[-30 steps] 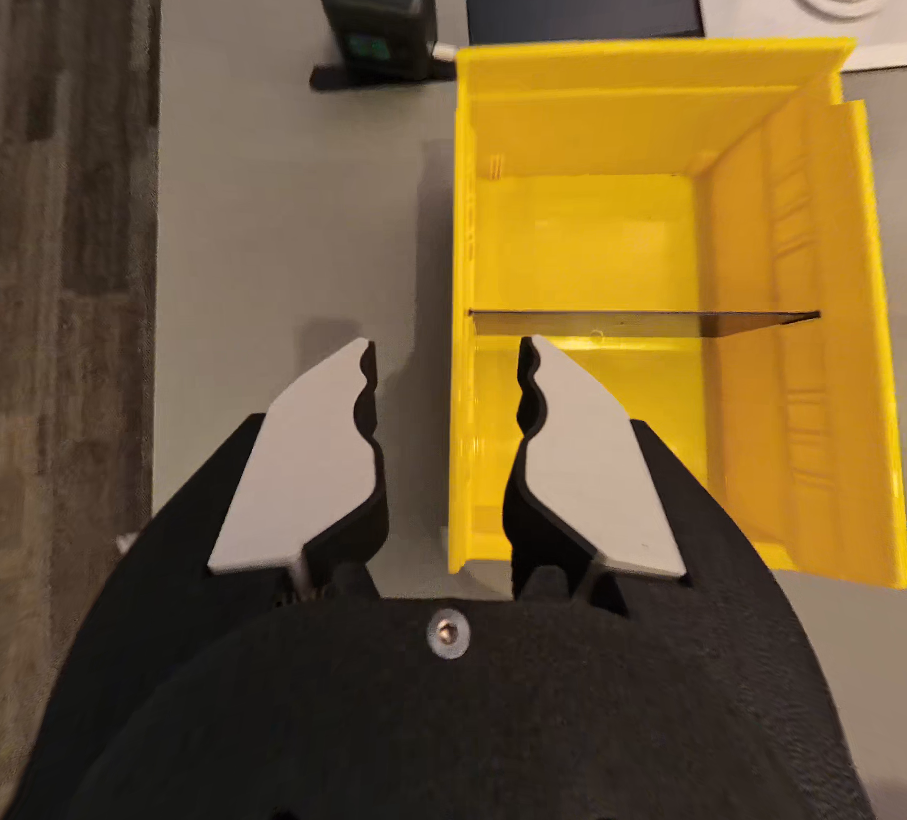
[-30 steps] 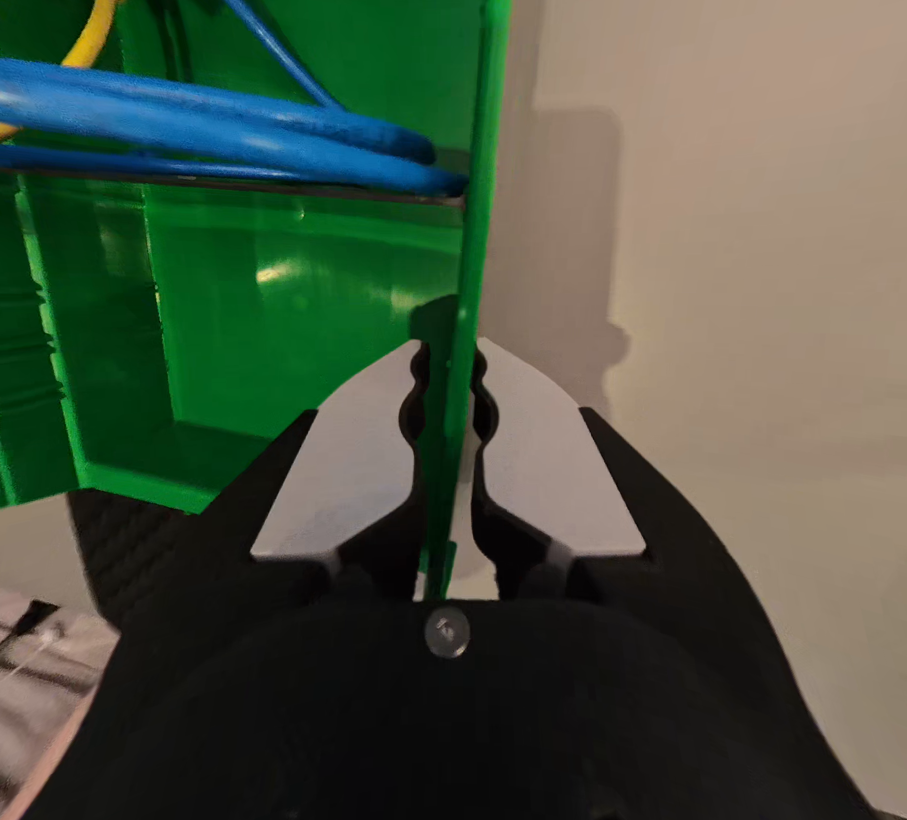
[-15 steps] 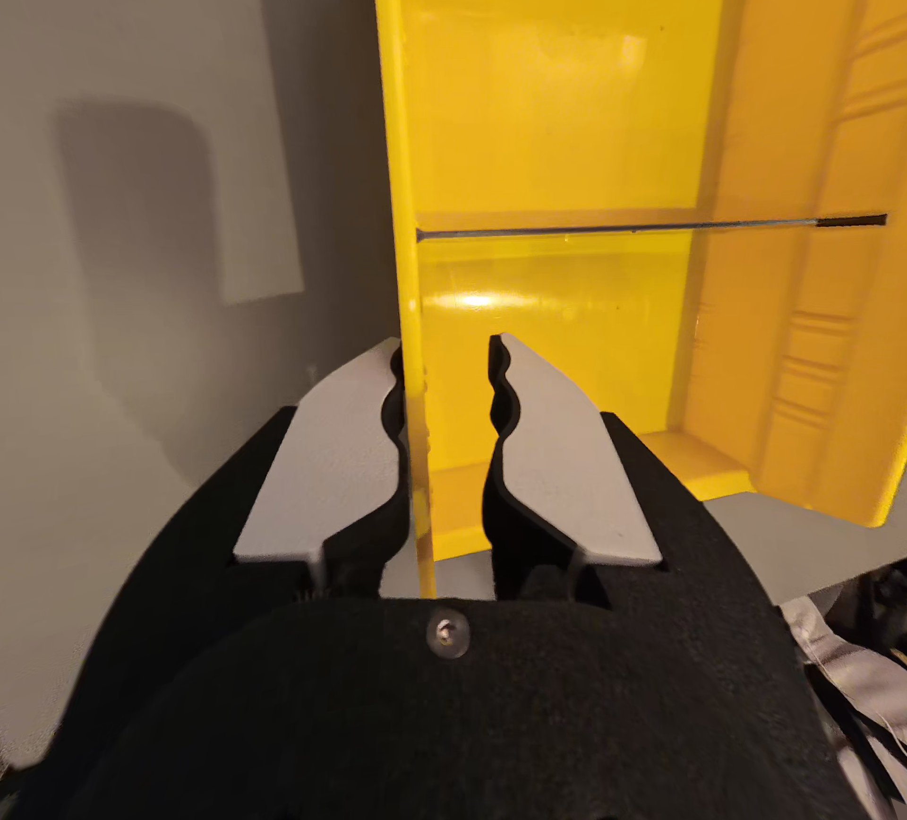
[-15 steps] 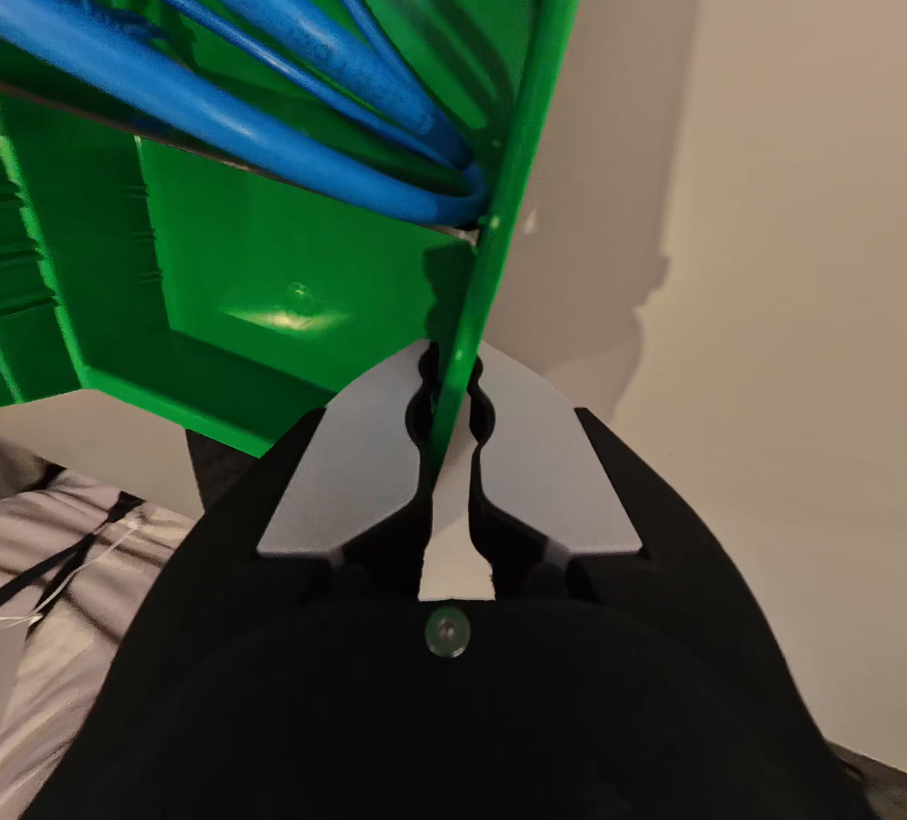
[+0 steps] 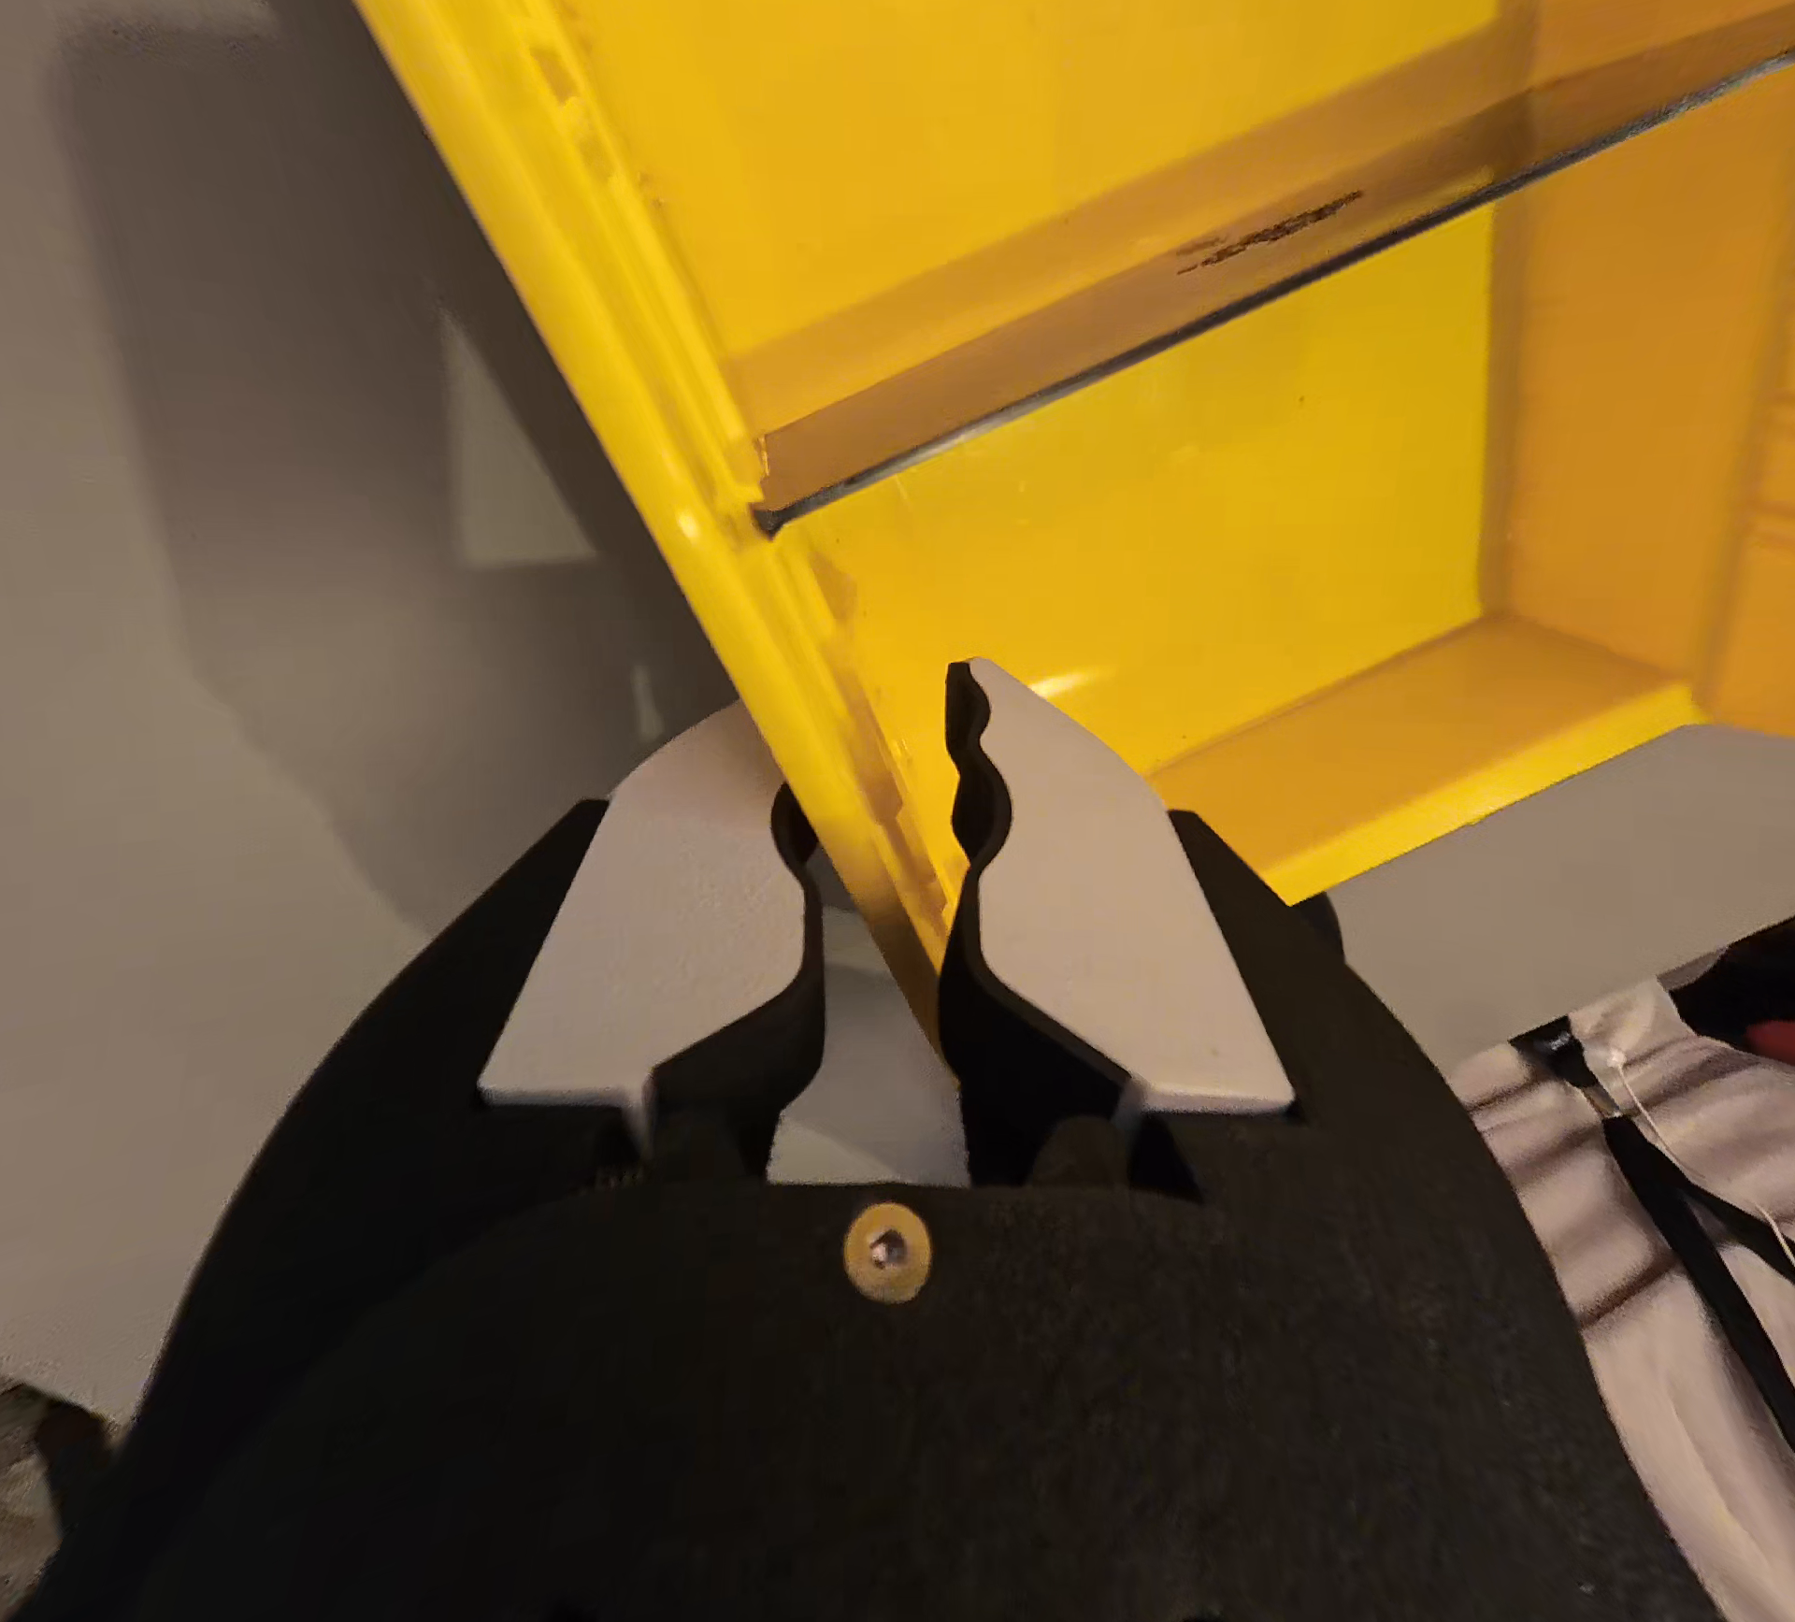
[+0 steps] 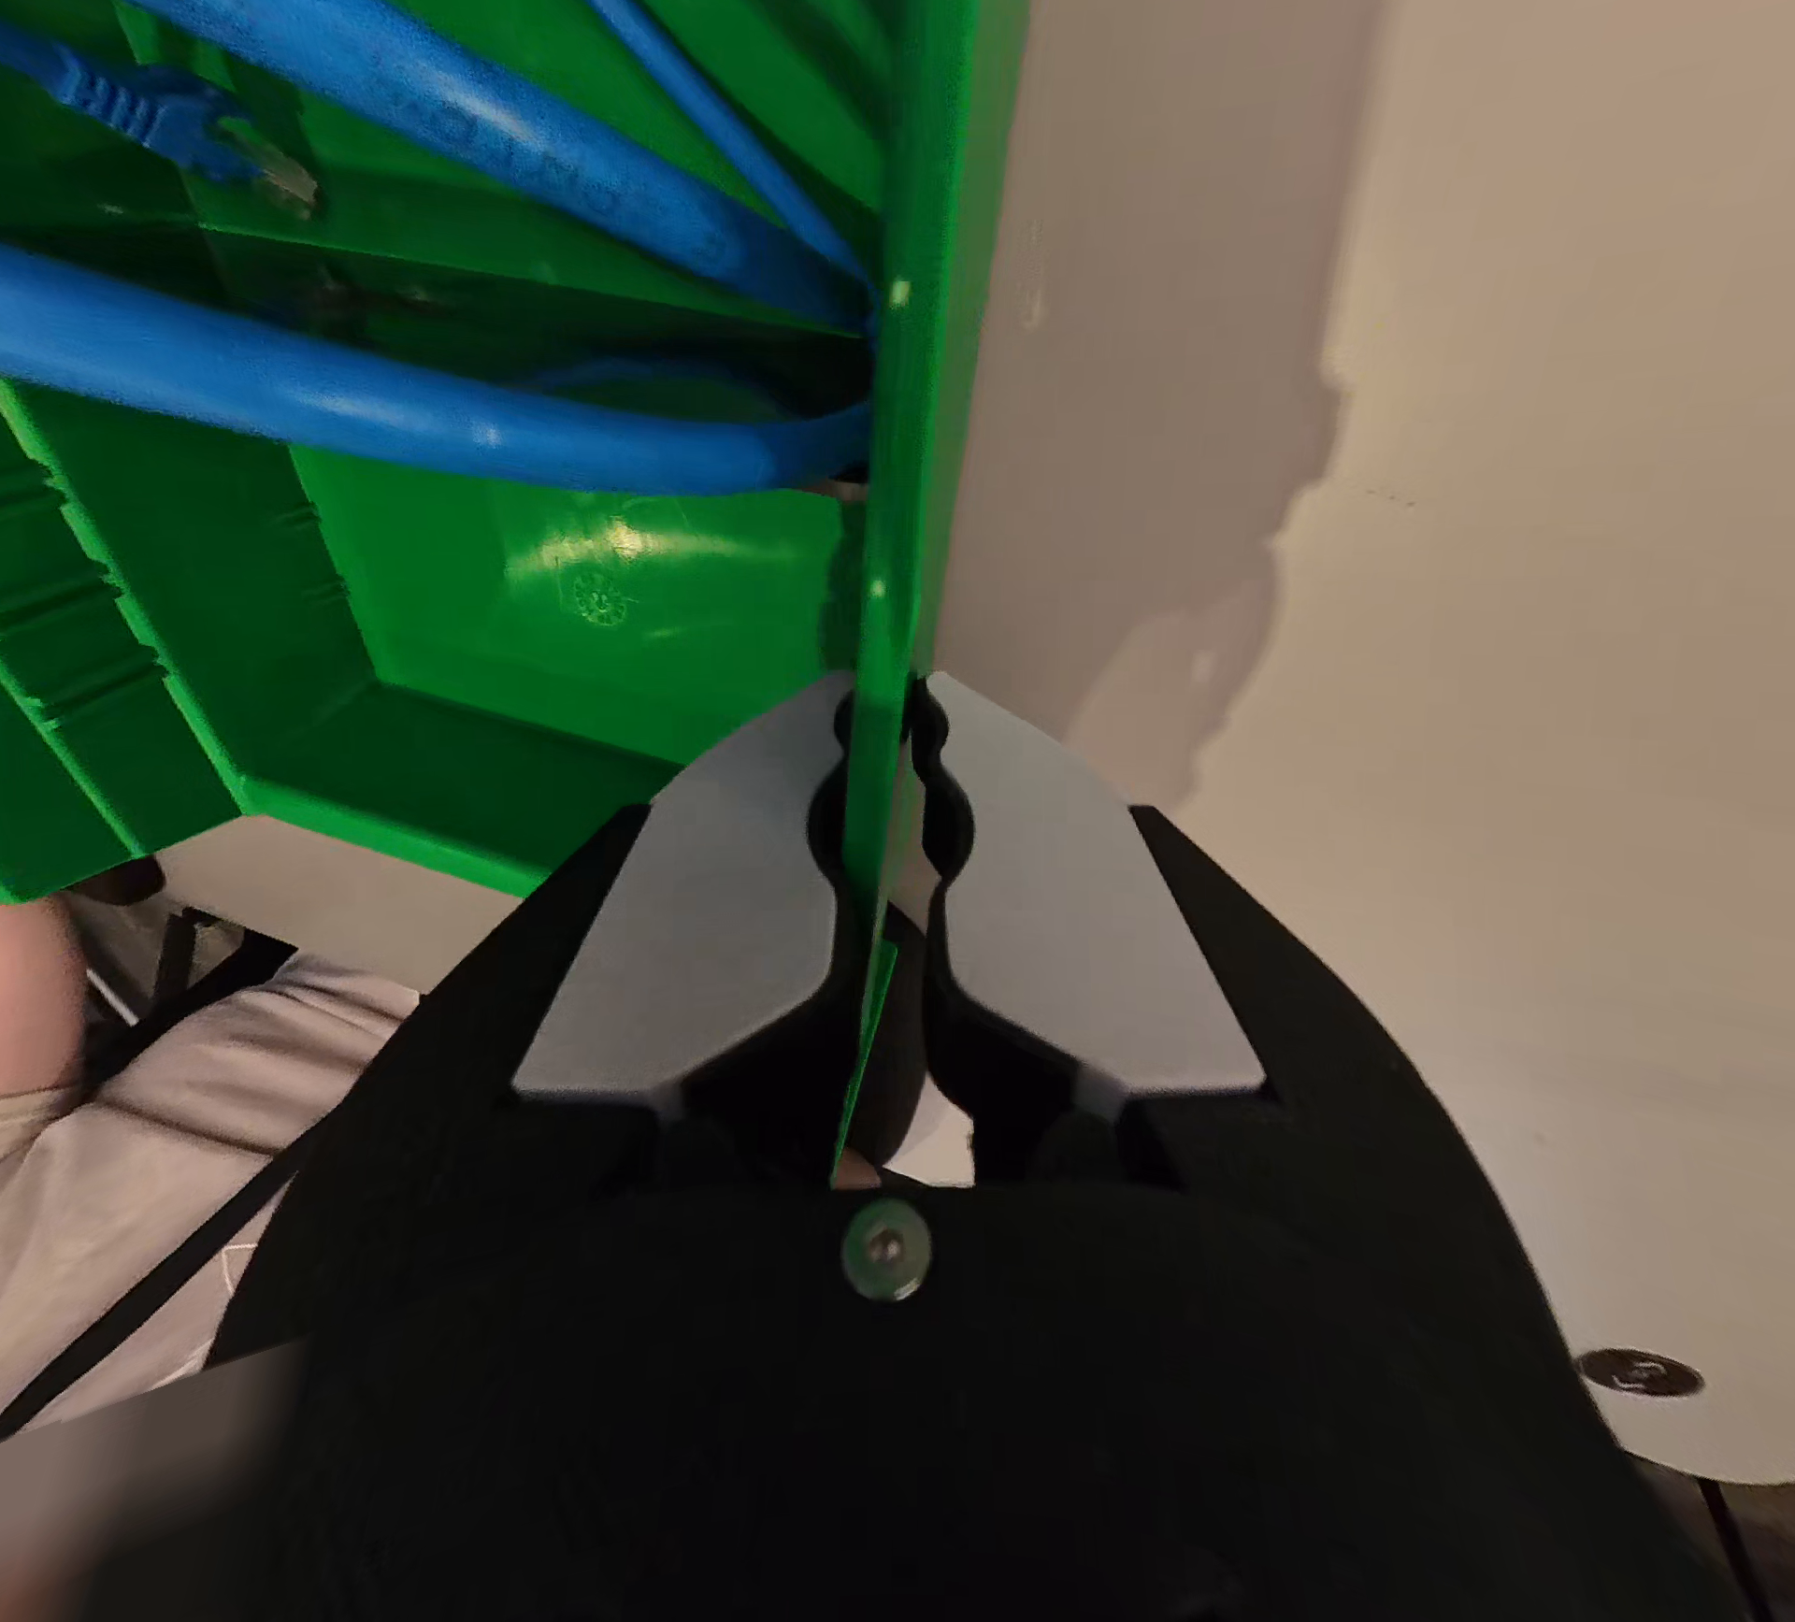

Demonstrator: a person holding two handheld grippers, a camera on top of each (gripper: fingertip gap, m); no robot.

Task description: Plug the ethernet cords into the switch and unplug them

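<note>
Both bins have tipped since a moment ago: the left gripper (image 5: 874, 759) has narrowed around the yellow bin (image 5: 1117, 118) wall, the right gripper (image 6: 889, 750) pinches the green bin (image 6: 602, 604) wall. Blue ethernet cords (image 6: 408, 410) lie inside the green one; they look light and springy, best taken at the stiff plug (image 6: 155, 118).

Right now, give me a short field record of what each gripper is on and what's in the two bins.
left gripper: jaws straddle the side wall of the yellow bin; full clamp not clear
yellow bin contents: nothing in the visible part, thin divider across it
right gripper: jaws closed on the side wall of the green bin
green bin contents: blue ethernet cords, one blue plug
surface: pale table
</note>
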